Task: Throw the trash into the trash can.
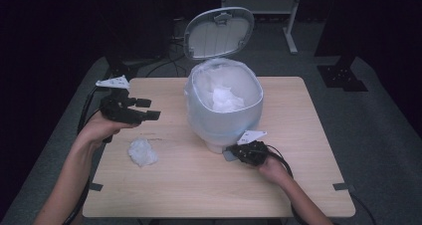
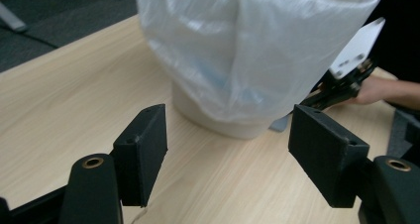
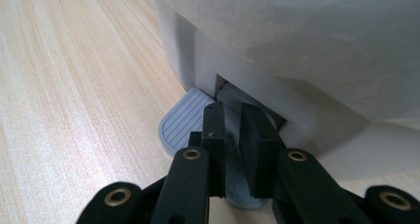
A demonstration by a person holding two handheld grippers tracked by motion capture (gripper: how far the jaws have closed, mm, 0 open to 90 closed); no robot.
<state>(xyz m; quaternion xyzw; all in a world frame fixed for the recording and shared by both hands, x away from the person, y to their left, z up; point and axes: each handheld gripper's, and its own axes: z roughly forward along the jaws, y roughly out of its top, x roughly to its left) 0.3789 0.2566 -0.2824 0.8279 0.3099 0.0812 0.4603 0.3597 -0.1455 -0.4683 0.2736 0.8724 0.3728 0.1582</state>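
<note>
Fingers of the right gripper [image 3: 232,135] sit nearly together, pressing the grey pedal [image 3: 185,122] of the bin [image 1: 224,108], its lid [image 1: 219,32] up. Left gripper [image 1: 142,109] gapes above the table [image 1: 298,185], near crumpled paper [image 1: 142,152].

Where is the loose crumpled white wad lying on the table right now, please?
In the high view, the crumpled wad lies on the table left of the bin, just below the left gripper.

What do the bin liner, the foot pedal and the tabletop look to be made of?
Bin liner: thin translucent plastic film, glossy and wrinkled. Foot pedal: likely moulded grey plastic, matt, with ribbed grooves. Tabletop: light wood or wood-look laminate; the straight grain shows, and which one is unclear.
</note>
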